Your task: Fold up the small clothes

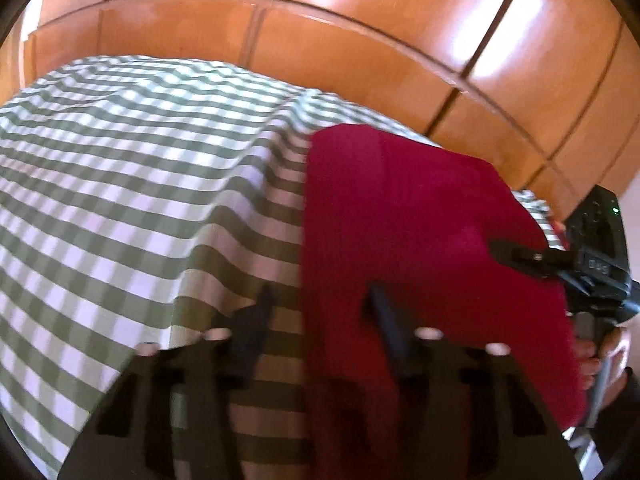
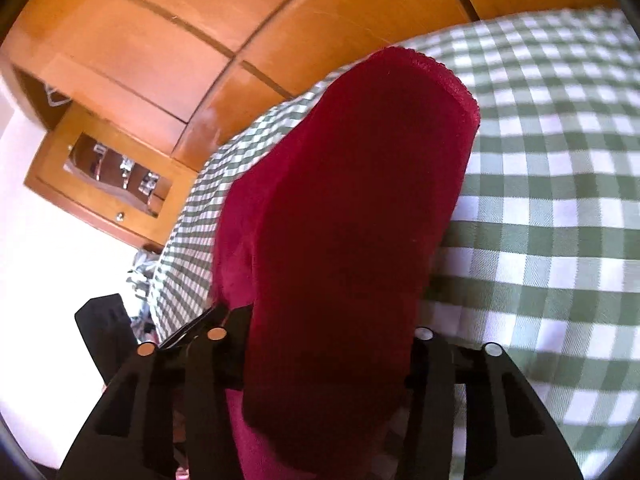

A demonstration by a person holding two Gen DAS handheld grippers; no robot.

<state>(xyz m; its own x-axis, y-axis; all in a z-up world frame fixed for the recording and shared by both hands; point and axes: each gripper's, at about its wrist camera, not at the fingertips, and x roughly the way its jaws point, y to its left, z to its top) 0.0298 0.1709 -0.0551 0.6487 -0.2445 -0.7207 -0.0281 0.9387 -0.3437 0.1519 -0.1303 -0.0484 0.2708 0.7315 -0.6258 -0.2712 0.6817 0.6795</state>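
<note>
A dark red knitted garment point(image 1: 420, 240) lies on the green-and-white checked cloth point(image 1: 140, 200). My left gripper point(image 1: 320, 308) is open: its left finger is over the checked cloth and its right finger point(image 1: 390, 328) rests on the red fabric near its left edge. My right gripper shows at the garment's right side in the left wrist view point(image 1: 520, 258). In the right wrist view the red garment point(image 2: 340, 220) fills the space between the fingers point(image 2: 320, 340), with a fold raised above the lower layer; the fingertips are hidden by the fabric.
The checked cloth point(image 2: 540, 200) covers the whole work surface. Orange-brown wooden cupboard doors point(image 1: 360, 20) stand behind it. A wooden drawer with a glass front point(image 2: 108, 176) and a white floor point(image 2: 48, 280) lie to the left in the right wrist view.
</note>
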